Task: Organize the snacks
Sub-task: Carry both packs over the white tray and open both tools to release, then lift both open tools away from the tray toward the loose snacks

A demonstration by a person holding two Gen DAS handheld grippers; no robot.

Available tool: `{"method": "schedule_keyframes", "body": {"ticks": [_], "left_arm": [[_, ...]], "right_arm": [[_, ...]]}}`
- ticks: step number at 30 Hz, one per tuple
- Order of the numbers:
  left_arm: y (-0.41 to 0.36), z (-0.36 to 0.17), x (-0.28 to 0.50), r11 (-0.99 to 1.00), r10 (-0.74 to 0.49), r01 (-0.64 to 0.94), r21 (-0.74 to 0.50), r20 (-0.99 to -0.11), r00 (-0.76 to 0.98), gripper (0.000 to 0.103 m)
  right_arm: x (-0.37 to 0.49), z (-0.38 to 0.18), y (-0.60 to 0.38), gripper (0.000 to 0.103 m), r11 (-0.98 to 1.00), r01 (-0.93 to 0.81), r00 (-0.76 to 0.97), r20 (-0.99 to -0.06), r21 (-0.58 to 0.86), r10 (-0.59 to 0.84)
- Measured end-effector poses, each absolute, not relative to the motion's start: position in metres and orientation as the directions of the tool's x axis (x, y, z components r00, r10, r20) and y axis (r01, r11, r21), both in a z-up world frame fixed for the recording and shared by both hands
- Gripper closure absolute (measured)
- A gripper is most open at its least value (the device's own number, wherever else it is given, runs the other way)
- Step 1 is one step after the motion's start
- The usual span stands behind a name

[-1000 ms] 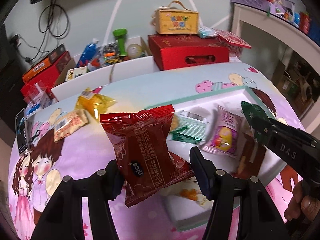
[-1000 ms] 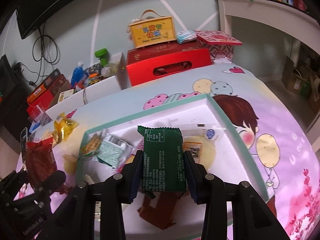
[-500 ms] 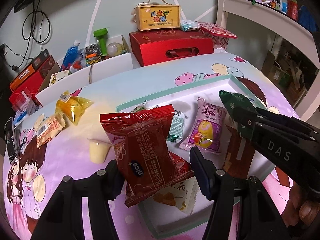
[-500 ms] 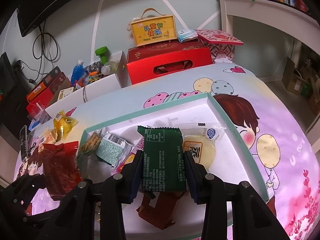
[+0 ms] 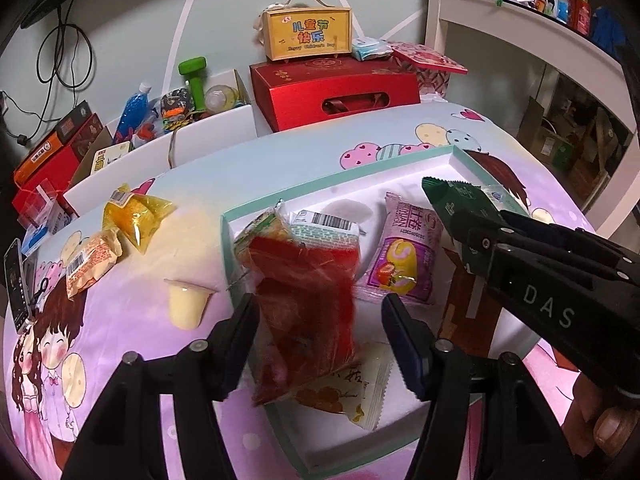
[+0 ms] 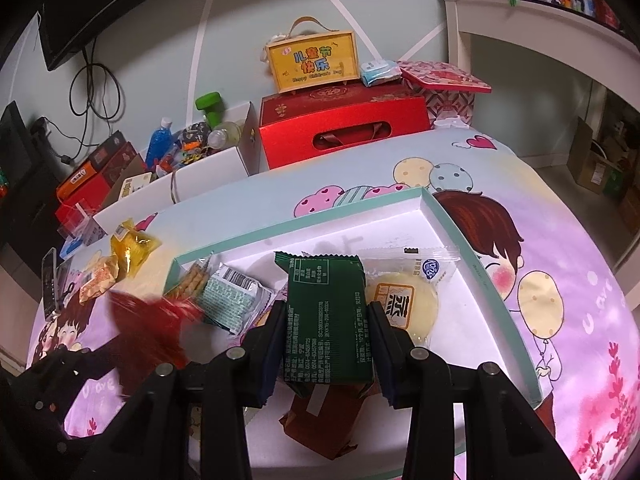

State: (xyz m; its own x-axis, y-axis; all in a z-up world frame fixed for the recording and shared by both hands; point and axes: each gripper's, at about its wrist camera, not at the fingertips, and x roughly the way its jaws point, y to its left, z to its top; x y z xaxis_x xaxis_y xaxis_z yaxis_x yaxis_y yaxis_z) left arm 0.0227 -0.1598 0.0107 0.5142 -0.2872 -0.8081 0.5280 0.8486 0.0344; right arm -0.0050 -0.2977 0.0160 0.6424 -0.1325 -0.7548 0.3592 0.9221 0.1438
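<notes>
The left gripper (image 5: 316,344) has just been opening its jaws, and the crinkly red foil snack packet (image 5: 306,312), blurred, sits between its spread fingers without being pinched, above the near-left part of the shallow white tray with a mint-green rim (image 5: 340,174). The right gripper (image 6: 326,346) pinches a flat dark green snack packet (image 6: 328,316) upright between its pads, over the tray's middle. Beyond the left gripper's tips lies a pink swiss-roll packet (image 5: 404,256); just right of the right gripper's tips, a round pale cake in clear wrap (image 6: 404,304).
</notes>
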Motion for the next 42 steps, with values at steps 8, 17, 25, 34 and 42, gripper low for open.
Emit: {"method": "schedule_keyframes", "body": {"ticks": [8, 17, 25, 34, 42], "left_arm": [[-0.15, 0.016, 0.028, 0.867, -0.274, 0.497, 0.032, -0.802, 0.531, 0.029], [-0.109, 0.021, 0.049, 0.942, -0.209, 0.334, -0.006, -0.792, 0.574, 0.029], [-0.067, 0.011, 0.068, 0.988, -0.107, 0.153, -0.021, -0.803, 0.586, 0.01], [-0.029, 0.007, 0.08, 0.999, -0.04, 0.031, -0.028, -0.806, 0.591, 0.007], [-0.016, 0.006, 0.084, 0.999, -0.025, -0.005, -0.034, -0.814, 0.581, 0.007]], "right_arm": [[-0.004, 0.013, -0.3, 0.06, 0.919, 0.366, 0.636, -0.76, 0.148, -0.131], [0.0, 0.014, -0.29, 0.041, 0.935, 0.337, 0.636, -0.758, 0.107, -0.143], [0.005, 0.012, -0.282, 0.02, 0.947, 0.315, 0.63, -0.761, 0.065, -0.157], [0.007, 0.013, -0.272, 0.0, 0.959, 0.277, 0.657, -0.739, 0.051, -0.15], [0.011, 0.011, -0.262, 0.0, 0.968, 0.249, 0.647, -0.749, 0.03, -0.143]]}}
